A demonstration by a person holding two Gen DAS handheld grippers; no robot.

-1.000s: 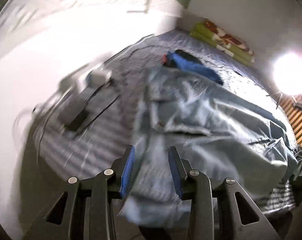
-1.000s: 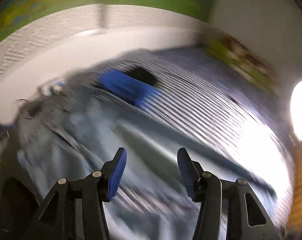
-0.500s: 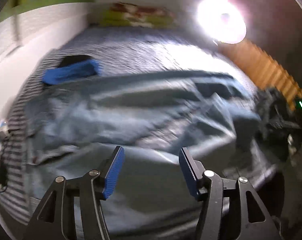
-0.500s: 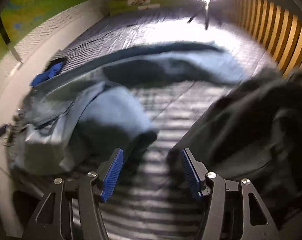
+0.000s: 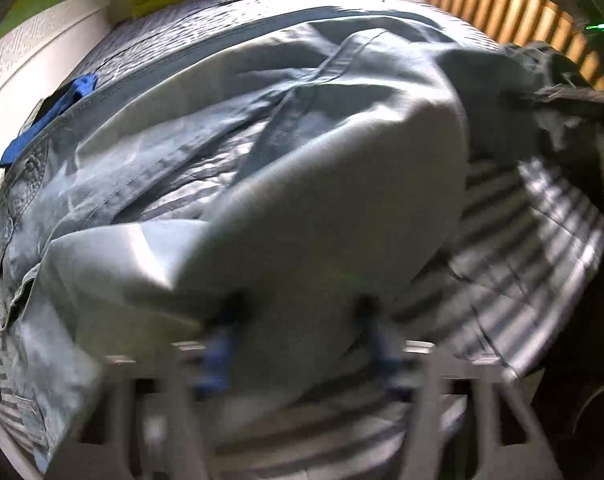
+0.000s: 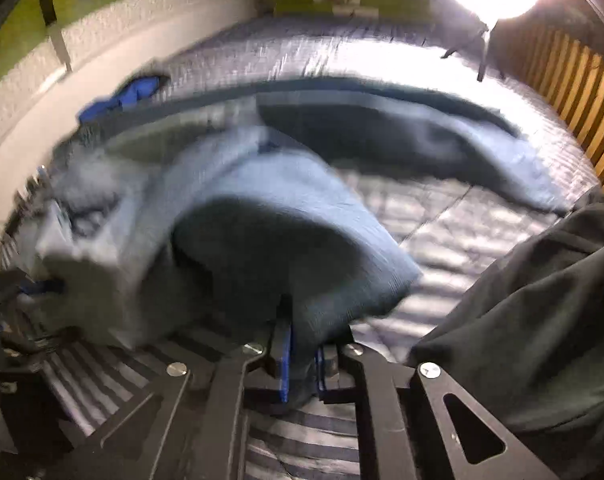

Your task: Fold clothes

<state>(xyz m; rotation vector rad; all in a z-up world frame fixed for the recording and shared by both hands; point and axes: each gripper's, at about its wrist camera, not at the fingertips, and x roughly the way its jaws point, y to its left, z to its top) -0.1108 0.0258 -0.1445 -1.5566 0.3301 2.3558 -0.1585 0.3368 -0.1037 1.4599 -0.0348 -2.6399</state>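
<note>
The jeans [image 5: 230, 152] lie spread across the striped bed [image 5: 541, 216], pale denim with the seams and waistband toward the far left, near a blue cloth [image 5: 50, 120] at the bed's left edge. A dark garment [image 6: 541, 300] is heaped at the right, just beside the jeans' near leg end.

The step in hand looks like taking hold of the near hem so the leg can be carried over the rest. To do it well, both grips should sit on the same edge, well apart from each other, so the fold line comes out straight; the lift should stay low and even, and the dark garment should be kept out of the bite.

The left hand-held gripper [image 5: 298, 344] is badly blurred in its own view. Its jaws have just been closing and now stand partly apart, with a thick fold of denim lying between them. Whether the pads [image 5: 218, 356] actually press on the cloth I cannot tell.

The right hand-held gripper [image 6: 302, 364] is clearer. Its jaws have just been closing and are now nearly together, clenched on a bunched end of the jeans that rises from between the blue pads [image 6: 284, 360]. The cloth drapes up and to the left from that pinch.
</note>
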